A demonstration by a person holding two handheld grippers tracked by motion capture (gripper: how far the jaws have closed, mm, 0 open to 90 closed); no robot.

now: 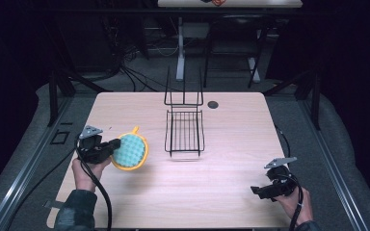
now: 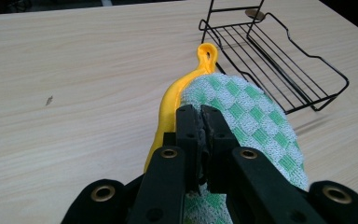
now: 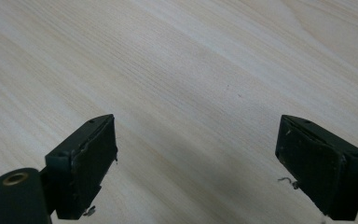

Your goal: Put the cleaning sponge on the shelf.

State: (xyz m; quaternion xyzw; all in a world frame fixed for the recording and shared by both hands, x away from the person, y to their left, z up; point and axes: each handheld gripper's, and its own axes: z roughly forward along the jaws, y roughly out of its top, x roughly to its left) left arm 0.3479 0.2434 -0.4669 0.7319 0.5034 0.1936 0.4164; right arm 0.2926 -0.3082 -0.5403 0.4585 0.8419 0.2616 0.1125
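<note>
Left gripper clenched the yellow scrubber near the worktop left edge. Right gripper stood released over bare wood by the front right corner, well apart from the wire rack.

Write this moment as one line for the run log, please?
left gripper: shut on yellow-framed green scrubber, lifted near wire rack | right gripper: open, over bare table | scrubber not yet in rack

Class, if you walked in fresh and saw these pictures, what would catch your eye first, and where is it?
First, the bright yellow plastic scrubber with its green-and-white checked sponge pad, gripped by the left tongs at the table's left side. Next, the empty black wire rack at the centre of the pale wooden table. The right tongs gape open near the right front corner.
</note>
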